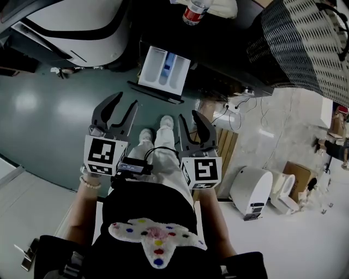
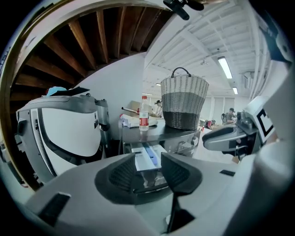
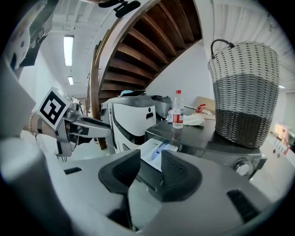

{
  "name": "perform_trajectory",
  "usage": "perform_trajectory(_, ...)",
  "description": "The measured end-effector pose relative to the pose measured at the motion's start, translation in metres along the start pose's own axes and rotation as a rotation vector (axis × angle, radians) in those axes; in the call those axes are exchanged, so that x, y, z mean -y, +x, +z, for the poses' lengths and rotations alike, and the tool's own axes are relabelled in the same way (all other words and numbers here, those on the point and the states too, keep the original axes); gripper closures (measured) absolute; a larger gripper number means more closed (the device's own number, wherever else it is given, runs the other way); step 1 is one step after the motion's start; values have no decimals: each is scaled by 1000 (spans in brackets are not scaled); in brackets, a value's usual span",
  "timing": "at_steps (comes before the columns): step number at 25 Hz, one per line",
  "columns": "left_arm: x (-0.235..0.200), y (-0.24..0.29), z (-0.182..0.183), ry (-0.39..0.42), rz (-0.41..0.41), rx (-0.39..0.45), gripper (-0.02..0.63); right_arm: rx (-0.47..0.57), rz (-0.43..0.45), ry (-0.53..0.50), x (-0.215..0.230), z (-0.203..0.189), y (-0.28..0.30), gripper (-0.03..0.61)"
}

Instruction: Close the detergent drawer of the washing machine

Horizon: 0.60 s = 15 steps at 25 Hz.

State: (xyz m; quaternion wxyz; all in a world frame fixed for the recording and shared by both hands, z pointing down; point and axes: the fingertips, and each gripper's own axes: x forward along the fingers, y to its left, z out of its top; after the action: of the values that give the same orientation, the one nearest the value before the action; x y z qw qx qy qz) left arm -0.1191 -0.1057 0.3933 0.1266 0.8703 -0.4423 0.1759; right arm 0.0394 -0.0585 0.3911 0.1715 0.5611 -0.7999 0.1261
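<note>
Head view: detergent drawer (image 1: 163, 68) pulled out of the front of the washing machine (image 1: 223, 49), hanging over the teal floor (image 1: 43, 109); white compartments side by side with a blue insert (image 1: 169, 61) between them, contents not discernible. Clear bottle (image 1: 194, 11) with red label upright on the washing machine top; wicker basket (image 1: 305, 43), light above and grey below, at the top's far right, interior not visible. Left hand-held gripper (image 1: 125, 101) and right hand-held gripper (image 1: 188, 115) side by side, both short of the drawer, jaws apart, nothing between them. Left gripper view: jaws of the left hand-held gripper (image 2: 148, 173) spread, empty, with the detergent drawer (image 2: 147, 159) seen through the gap, well apart from the pads; bottle (image 2: 144, 113) and handled basket (image 2: 183, 103) on the washing machine top behind; white machine (image 2: 64, 133) to the left. Right gripper view: jaws of the right hand-held gripper (image 3: 150, 173) spread, empty, framing the open detergent drawer (image 3: 159, 154), no contact; bottle (image 3: 178, 109) beside a white cloth (image 3: 196, 120), basket (image 3: 244, 92) at right, its contents hidden by the woven wall.
</note>
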Motion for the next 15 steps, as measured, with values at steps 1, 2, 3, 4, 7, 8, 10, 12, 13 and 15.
perform_trajectory(1,-1,3,-5,-6,2,-5,440,-6,-2,4,1,-5,2,451)
perform_trajectory(2,-3,6,-10,-14,4,-9,442,-13,-3,6,1,-9,5,451)
perform_trajectory(3,-4,8,-15,-23,7,-13,441,-21,-4,6,2,-14,7,451)
perform_trajectory(4,-6,11,-20,-30,10,-17,440,-28,-5,7,2,-19,10,451)
perform_trajectory(7,-14,22,-35,-34,28,-38,440,-47,-16,7,6,-35,19,451)
perform_trajectory(8,-16,26,-40,-30,33,-47,440,-55,-23,7,8,-41,21,451)
perform_trajectory(10,-19,32,-51,-21,37,-63,440,-71,-36,11,11,-53,25,451)
perform_trajectory(12,-23,39,-61,-19,39,-74,440,-80,-43,14,12,-64,30,451)
perform_trajectory(13,-24,42,-65,-23,38,-79,440,-83,-46,13,12,-68,33,451)
perform_trajectory(15,-25,50,-74,-28,32,-89,440,-90,-51,14,13,-76,39,451)
